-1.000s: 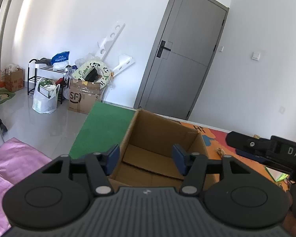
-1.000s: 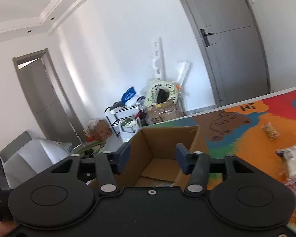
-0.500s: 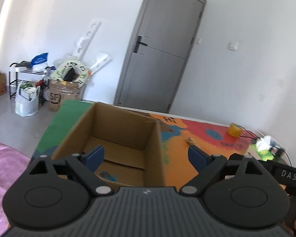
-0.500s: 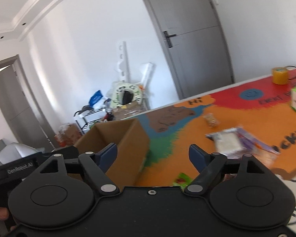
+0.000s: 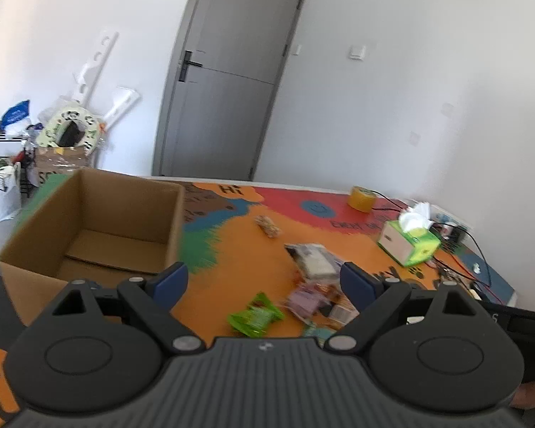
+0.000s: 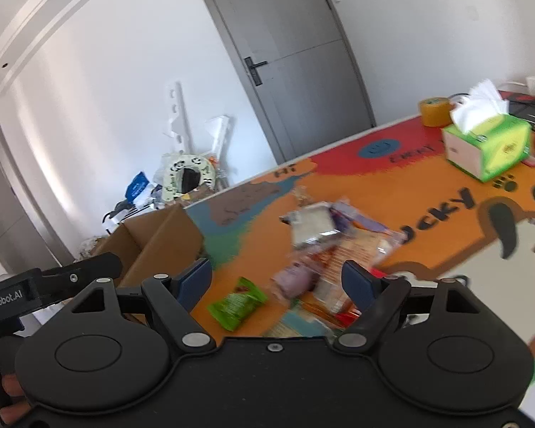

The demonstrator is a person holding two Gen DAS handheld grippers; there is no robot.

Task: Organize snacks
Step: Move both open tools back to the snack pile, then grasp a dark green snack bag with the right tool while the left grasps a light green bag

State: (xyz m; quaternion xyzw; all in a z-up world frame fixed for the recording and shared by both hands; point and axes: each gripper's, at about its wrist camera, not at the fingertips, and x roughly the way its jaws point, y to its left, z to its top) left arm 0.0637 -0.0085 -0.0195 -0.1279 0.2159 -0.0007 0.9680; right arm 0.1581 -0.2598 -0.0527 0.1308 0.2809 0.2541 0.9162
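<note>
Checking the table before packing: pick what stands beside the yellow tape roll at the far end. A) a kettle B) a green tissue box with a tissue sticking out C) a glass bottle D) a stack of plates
B: the green tissue box, white tissue poking from its top, stands near the yellow tape roll on the colourful mat.

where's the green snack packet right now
The green packet lies on the orange mat, at the near edge of the snack pile and to the right of the cardboard box; in both wrist views it shows between the open fingers.

Cardboard box [image 5: 89, 228] sits left of the jaws on the table mat [image 5: 239, 249]. Snack packets [image 5: 314, 285] piled ahead between them; tissue box [image 5: 408, 246] far right.
</note>
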